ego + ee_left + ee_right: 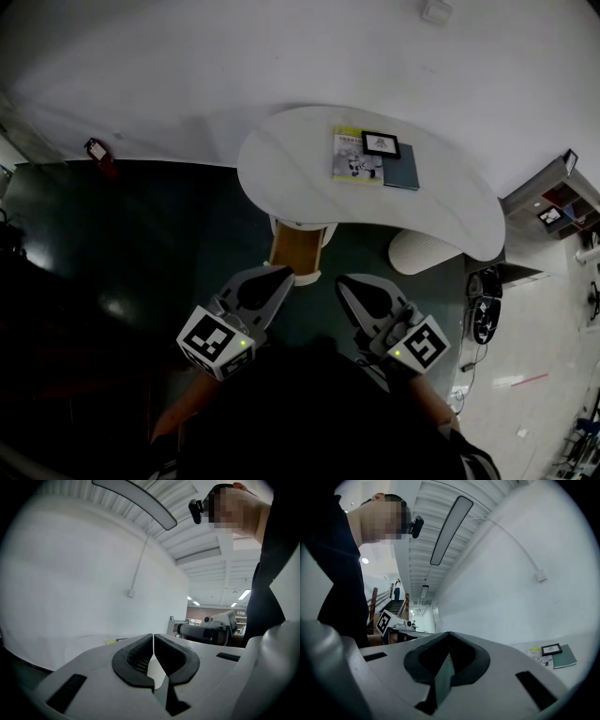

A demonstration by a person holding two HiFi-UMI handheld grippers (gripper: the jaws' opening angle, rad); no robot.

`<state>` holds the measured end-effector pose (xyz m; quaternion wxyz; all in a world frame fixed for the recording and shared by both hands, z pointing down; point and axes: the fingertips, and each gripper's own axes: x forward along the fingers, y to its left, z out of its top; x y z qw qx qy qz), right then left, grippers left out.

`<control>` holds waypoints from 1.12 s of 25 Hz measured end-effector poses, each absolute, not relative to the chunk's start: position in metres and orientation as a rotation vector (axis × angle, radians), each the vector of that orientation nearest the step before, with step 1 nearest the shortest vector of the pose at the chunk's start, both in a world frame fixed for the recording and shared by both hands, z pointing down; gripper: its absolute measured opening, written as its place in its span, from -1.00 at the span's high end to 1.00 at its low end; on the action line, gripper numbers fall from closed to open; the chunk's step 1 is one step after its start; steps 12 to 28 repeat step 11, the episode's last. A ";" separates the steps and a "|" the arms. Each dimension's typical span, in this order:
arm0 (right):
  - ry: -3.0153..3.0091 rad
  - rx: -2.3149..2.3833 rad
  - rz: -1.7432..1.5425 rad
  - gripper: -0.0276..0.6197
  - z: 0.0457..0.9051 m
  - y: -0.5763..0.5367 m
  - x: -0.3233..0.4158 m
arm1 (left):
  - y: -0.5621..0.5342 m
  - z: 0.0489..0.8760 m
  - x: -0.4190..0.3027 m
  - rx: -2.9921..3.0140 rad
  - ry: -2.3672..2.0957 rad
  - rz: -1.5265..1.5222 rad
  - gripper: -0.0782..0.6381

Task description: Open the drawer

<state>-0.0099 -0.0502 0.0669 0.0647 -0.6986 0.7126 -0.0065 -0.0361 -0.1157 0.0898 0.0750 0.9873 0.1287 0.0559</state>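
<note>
Grey plastic shells and black pads make up both tools, which are held low in the head view, just in front of the person's dark-clothed body. The left hand-held gripper [284, 274] is seen with its jaws brought together. In its own view the two black pads meet at the tips, and nothing is caught between them. The right hand-held gripper [343, 282] is likewise closed, its pads pressed tip to tip and empty. Each carries a marker cube at its rear, the left cube [217, 342] and the right cube [424, 345]. The two tools are held side by side, apart from each other, with both tips directed towards the furniture ahead.

Just beyond the tips, the drawer [296, 248] is seen as a brown wooden piece with white edges beneath the near rim of the white, kidney-shaped worktop [281, 164]. Neither tool is touching it, and how far it is pulled out cannot be told. A white rounded seat [424, 251] stands to the right of it, partly under the worktop. Dark green floor [131, 244] spreads to the left.

On the worktop a yellow-green booklet [351, 155] is laid. A dark notebook [402, 172] lies just beside it, and a black-framed picture [381, 143] rests across both. A white wall [281, 56] closes the scene behind.
</note>
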 end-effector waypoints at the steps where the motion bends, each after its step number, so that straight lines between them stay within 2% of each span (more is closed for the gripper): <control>1: 2.151 -2.109 -0.019 0.86 0.067 -0.051 -0.010 | -0.117 0.089 -0.036 2.965 0.385 0.167 0.73; 28: 2.167 -2.106 -0.019 0.86 0.064 -0.062 -0.010 | -0.122 0.090 -0.031 2.961 0.401 0.170 0.73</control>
